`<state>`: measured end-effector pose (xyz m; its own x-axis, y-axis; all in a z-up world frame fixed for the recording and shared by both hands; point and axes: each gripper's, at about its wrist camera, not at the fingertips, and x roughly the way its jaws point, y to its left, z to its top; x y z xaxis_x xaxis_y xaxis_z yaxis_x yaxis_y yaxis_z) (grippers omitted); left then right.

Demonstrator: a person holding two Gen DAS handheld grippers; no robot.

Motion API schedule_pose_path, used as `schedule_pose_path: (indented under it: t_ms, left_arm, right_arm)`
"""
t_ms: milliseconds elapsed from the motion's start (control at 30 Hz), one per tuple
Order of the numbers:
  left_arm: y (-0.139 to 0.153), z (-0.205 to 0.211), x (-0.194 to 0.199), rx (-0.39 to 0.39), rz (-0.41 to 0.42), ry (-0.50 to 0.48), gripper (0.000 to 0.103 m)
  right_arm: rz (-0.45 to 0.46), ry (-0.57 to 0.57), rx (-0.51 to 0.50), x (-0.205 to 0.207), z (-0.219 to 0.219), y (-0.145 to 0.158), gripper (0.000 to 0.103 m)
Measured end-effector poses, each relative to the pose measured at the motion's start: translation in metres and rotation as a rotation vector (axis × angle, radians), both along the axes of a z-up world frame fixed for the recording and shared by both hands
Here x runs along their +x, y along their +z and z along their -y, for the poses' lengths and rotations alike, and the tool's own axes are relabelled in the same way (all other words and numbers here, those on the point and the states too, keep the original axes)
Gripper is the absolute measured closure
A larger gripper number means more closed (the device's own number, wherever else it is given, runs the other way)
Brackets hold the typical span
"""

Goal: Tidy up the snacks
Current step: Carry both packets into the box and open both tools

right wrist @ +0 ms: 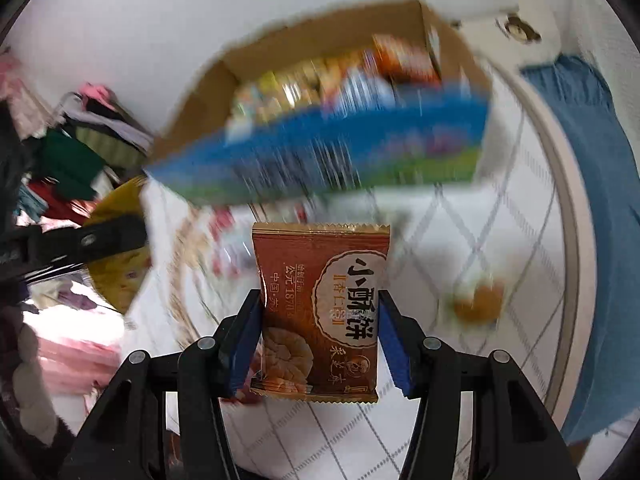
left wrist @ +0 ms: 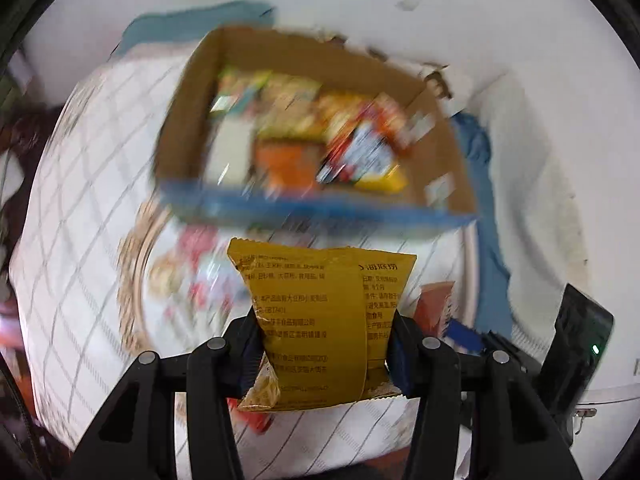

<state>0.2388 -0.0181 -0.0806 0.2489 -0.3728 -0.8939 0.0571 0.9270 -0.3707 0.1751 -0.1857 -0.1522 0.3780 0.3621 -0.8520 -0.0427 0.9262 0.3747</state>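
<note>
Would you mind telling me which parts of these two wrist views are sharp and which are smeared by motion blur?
Left wrist view: the yellow packet held in the left gripper is sharp, its print legible; the cardboard box and checked cloth are streaked.
Right wrist view: the brown packet in the right gripper is crisp; the box's blue front is heavily smeared.
Both views bend straight lines, fisheye-style.

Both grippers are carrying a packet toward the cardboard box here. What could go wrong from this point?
1. The left gripper pinches the yellow packet only near its lower end, so the packet may swing or slip out.
2. The cardboard box already looks full of snacks, so a dropped packet might slide over its blue front wall.
3. The right gripper with the brown packet travels close beside the left one; both views are motion-blurred, so they could collide.
</note>
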Motion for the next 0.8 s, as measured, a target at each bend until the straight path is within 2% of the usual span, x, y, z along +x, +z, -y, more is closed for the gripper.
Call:
schedule_pose_path:
  t_ms: [100,200,333,467,733,767,800]
  left_arm:
    - [0.015,0.013,0.038,-0.001,0.034,-0.02,0.055]
    - [0.003,0.032,0.086,-0.003,0.022,-0.02,0.055]
    - [-0.014,0.046,0.132,0.004,-0.043,-0.022,0.055]
    - [-0.044,0.055,0.166,0.011,-0.127,-0.012,0.055]
    - [-0.085,0.064,0.183,-0.022,-0.27,-0.011,0.054]
    - [-0.088,0.064,0.182,-0.011,-0.277,-0.011,0.05]
    - [-0.09,0.063,0.181,0.001,-0.277,-0.014,0.035]
  right_arm:
    - [0.077,-0.012,0.012,0.029,0.015,0.039,0.045]
    - [0.141,-0.027,-0.031,0.062,0.03,0.065,0.045]
    - [0.142,-0.035,-0.063,0.098,0.042,0.07,0.045]
    - [0.092,-0.032,-0.093,0.141,0.051,0.051,0.045]
    - [-0.035,0.001,-0.113,0.171,0.055,0.009,0.044]
    - [-0.055,0.004,-0.115,0.171,0.055,0.005,0.04]
    - [-0.08,0.004,-0.118,0.173,0.055,0.001,0.027]
